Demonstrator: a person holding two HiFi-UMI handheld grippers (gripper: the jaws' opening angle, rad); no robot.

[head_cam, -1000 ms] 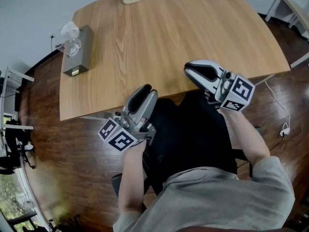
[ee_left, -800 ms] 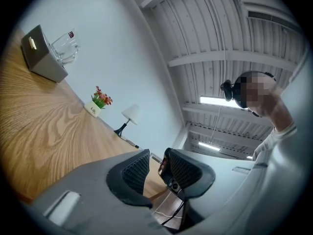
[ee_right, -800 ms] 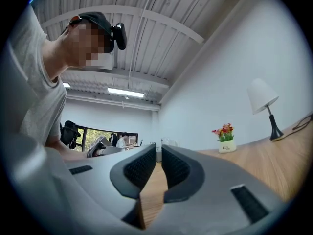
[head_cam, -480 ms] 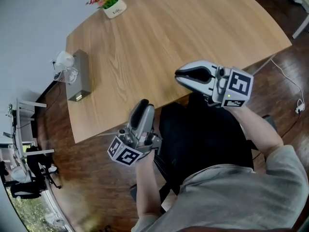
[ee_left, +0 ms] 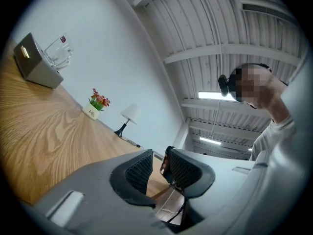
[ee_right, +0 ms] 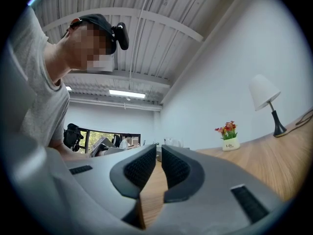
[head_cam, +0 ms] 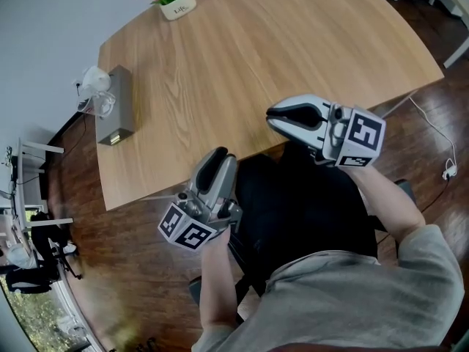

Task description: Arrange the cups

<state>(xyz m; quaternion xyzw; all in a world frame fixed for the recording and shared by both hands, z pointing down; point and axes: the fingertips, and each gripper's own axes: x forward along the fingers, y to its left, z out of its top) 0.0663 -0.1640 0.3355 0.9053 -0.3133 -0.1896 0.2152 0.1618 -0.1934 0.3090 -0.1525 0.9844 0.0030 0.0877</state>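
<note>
The wooden table [head_cam: 256, 64] fills the upper head view, its far end cut off by the top edge and its near edge running just under both tools. Below it sits the person [head_cam: 330, 292] in a grey top, the lap dark, the body cut off at the bottom of the frame. The right gripper [head_cam: 272, 114] hangs over the table's near edge, its jaws drawn almost together with only wood grain showing through the slit. The left gripper [head_cam: 218, 155] reaches the near edge beside it, its pads likewise close with nothing between them; only a narrow gap shows the other tool beyond. A grey box [head_cam: 116, 112] lies near the table's left edge, well apart from both tools. The cups [head_cam: 94, 94] are clear glass and sit on that box at its outer side; they overlap, so their number cannot be told. A small flower pot [head_cam: 176, 6] stands at the far left corner. The lamp [ee_left: 128, 115] shows only in the gripper views
</note>
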